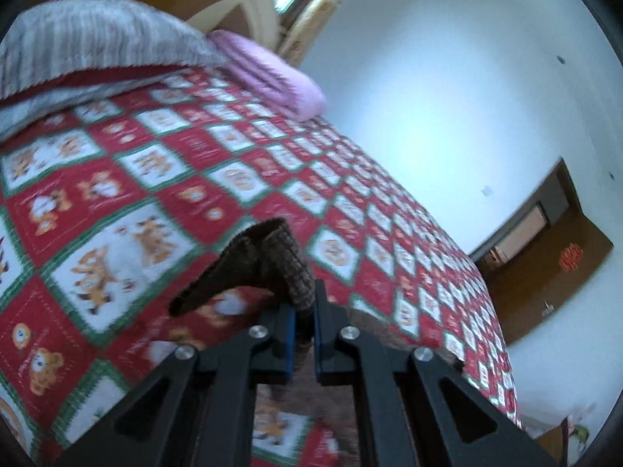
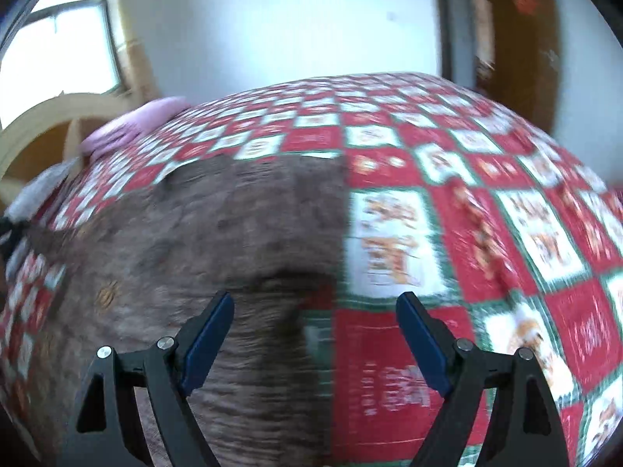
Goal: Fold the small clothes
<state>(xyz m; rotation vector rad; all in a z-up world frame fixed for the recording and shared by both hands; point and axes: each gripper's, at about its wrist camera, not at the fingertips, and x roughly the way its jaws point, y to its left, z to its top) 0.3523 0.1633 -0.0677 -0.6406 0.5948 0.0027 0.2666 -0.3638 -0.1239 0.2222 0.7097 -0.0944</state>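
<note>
A small brown knitted garment (image 2: 241,233) lies spread on the red, white and green checked bedspread (image 2: 447,202). In the left wrist view my left gripper (image 1: 303,311) is shut on a bunched corner of the brown garment (image 1: 272,260), and that corner stands lifted off the bedspread (image 1: 194,163) in a peak. In the right wrist view my right gripper (image 2: 315,303) is open above the garment's near right edge, with nothing pinched between its blue pads (image 2: 210,330). The picture there is blurred by motion.
A pink folded blanket (image 1: 272,74) and a grey striped blanket (image 1: 97,43) lie at the head of the bed by a wooden headboard (image 1: 249,4). A white wall (image 1: 447,97) runs along the far side, with a brown door (image 1: 545,272) beyond.
</note>
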